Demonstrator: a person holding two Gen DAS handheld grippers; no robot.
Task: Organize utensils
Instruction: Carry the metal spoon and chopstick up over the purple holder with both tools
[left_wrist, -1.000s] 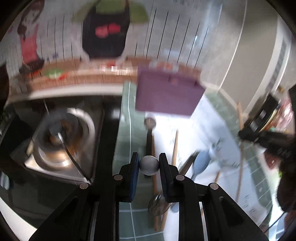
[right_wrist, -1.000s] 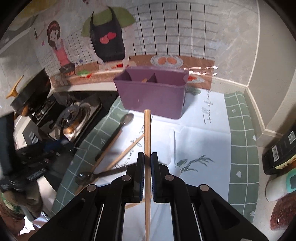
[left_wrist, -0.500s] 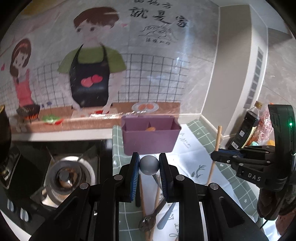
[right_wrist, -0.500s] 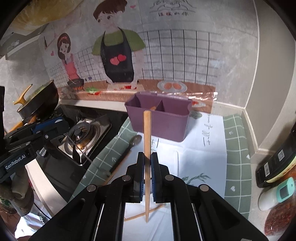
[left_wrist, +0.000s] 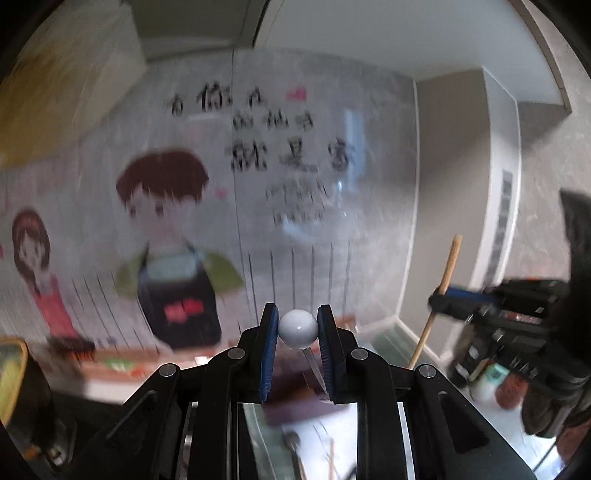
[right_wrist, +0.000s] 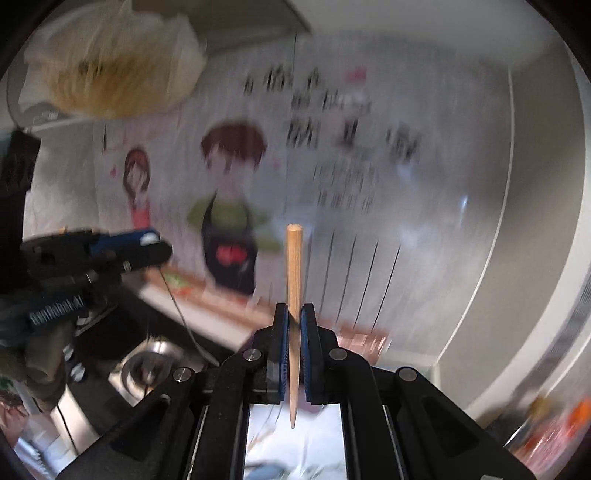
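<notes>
My left gripper (left_wrist: 297, 326) is shut on the round pale-grey end of a utensil (left_wrist: 297, 328), held high and pointing at the wall. My right gripper (right_wrist: 294, 319) is shut on a wooden chopstick (right_wrist: 294, 266) that stands upright between the fingers, its thin tip hanging below them. In the left wrist view the right gripper (left_wrist: 441, 297) shows at the right with the chopstick (left_wrist: 447, 273). In the right wrist view the left gripper (right_wrist: 162, 251) shows at the left. The purple organizer box is only a blur behind the left fingers (left_wrist: 295, 410).
A cartoon wall mural (left_wrist: 173, 266) fills both views. A gas stove burner (right_wrist: 147, 363) lies lower left in the right wrist view. More utensils (left_wrist: 293, 439) lie on the mat below. Bottles and jars (left_wrist: 491, 384) stand at the right.
Both grippers have tilted upward, so the views swung from the counter and purple box to the wall. Each still holds its utensil.
</notes>
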